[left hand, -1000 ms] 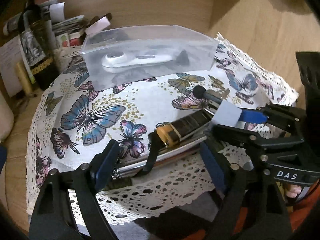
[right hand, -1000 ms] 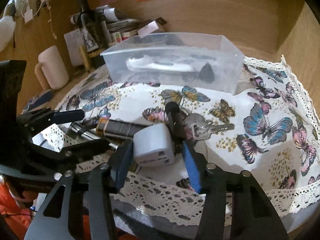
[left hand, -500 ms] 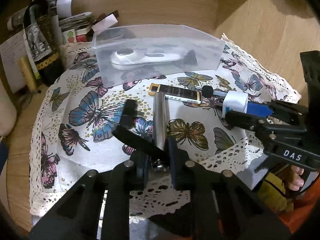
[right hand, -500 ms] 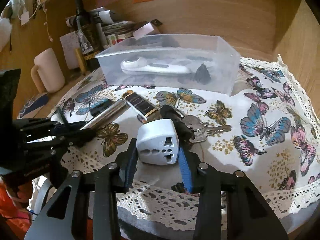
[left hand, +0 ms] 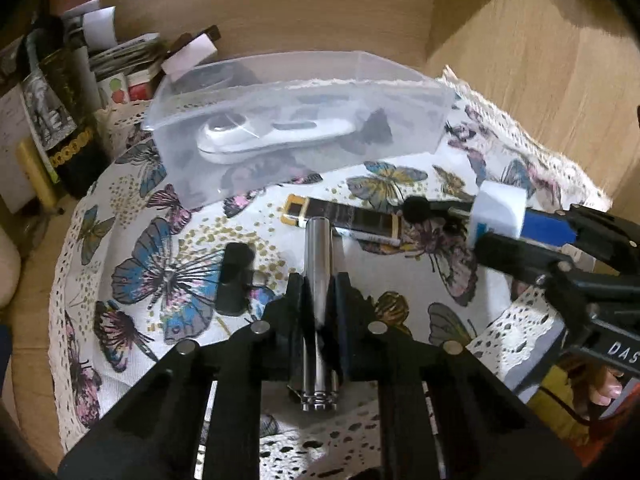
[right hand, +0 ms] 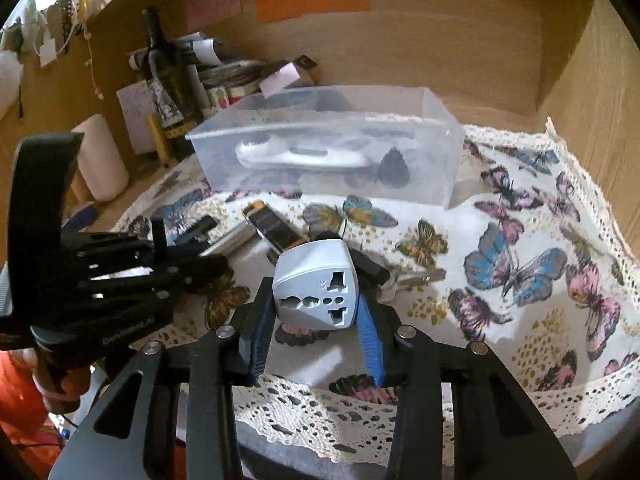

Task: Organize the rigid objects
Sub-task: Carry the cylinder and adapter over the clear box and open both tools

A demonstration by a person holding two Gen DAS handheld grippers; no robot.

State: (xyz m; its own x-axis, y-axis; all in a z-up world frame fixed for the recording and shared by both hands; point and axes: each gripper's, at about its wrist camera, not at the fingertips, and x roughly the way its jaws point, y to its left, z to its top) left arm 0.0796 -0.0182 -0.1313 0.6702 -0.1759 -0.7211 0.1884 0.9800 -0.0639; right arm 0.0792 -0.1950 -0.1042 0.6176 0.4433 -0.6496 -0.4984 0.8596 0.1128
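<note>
Left gripper (left hand: 319,292) is clamped on a shiny metal tube (left hand: 318,276), held just over the butterfly cloth (left hand: 168,216) near its front lace edge. Right gripper (right hand: 316,316) has a white travel adapter (right hand: 316,290) squeezed between its blue pads (right hand: 370,340), socket face toward the camera. A black-and-gold lighter (left hand: 344,218) lies on the cloth behind them, keys (right hand: 416,276) sit beside the adapter, and the clear plastic bin (right hand: 332,140) at the back has a white gadget (right hand: 300,156) inside.

Left claw (left hand: 318,292) clamped, level; right claw (right hand: 316,312) clamped, raised.
</note>
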